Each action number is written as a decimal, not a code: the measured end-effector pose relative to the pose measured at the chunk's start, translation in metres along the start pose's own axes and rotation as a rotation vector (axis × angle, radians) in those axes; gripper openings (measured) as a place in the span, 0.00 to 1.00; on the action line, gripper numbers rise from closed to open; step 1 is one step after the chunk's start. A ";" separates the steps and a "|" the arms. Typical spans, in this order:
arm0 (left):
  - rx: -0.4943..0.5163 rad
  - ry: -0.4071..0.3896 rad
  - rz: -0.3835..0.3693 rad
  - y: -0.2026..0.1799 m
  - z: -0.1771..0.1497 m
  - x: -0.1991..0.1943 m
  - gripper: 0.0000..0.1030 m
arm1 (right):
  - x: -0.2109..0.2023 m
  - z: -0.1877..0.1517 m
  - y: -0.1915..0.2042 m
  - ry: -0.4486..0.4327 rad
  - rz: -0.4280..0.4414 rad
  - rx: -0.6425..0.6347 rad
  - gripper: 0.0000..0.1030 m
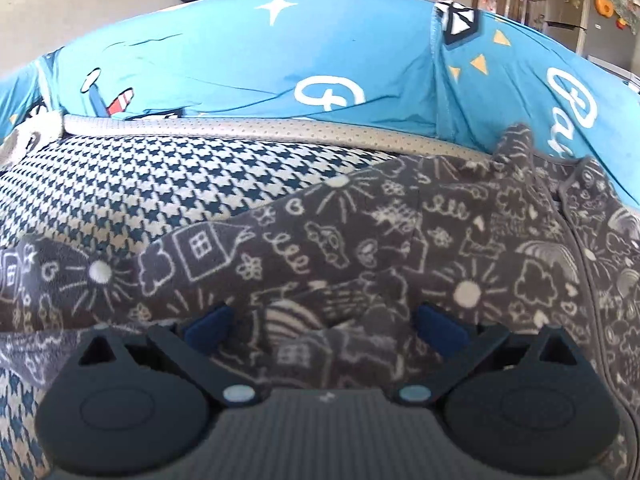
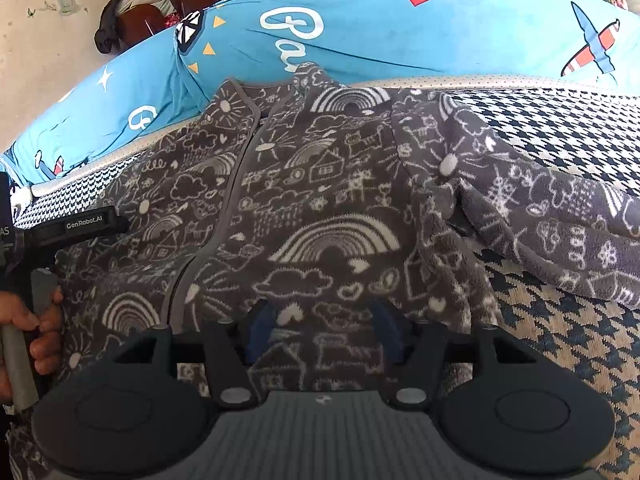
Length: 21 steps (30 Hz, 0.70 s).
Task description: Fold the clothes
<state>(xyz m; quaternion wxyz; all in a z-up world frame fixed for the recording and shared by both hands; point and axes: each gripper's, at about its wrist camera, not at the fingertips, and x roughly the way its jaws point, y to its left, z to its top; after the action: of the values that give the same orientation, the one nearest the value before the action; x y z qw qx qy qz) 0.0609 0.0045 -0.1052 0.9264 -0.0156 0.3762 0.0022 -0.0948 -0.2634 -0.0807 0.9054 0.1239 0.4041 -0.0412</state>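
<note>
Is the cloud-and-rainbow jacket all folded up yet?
Not yet. The grey jacket lies spread open on the houndstooth cushion, one sleeve still flung out. Both grippers, left and right, sit open at its hem. All the folding is left.

Layout: garment on seat, cushion behind

The fleece jacket [image 2: 320, 208] lies spread on the patterned seat cover [image 2: 568, 320], collar at the far edge. One sleeve [image 2: 552, 216] extends right across the cover. Behind the seat stands a printed cushion [image 2: 360, 28]. The left gripper [image 2: 80, 224] sits at the jacket's left; the right gripper [image 2: 324, 332] at its near hem
</note>
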 end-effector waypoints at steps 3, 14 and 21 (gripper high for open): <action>-0.018 -0.002 0.028 0.004 0.001 0.002 1.00 | 0.000 0.000 0.000 0.002 0.001 -0.003 0.56; -0.052 -0.012 0.081 0.003 0.004 0.002 1.00 | 0.001 0.001 -0.002 0.007 -0.001 -0.010 0.57; -0.053 -0.026 -0.038 -0.011 0.010 -0.005 1.00 | 0.002 0.001 0.001 0.010 0.002 -0.006 0.64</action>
<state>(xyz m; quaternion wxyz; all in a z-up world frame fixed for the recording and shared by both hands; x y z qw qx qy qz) 0.0645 -0.0058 -0.0940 0.9303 -0.0472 0.3637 -0.0051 -0.0932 -0.2629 -0.0812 0.9037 0.1220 0.4085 -0.0386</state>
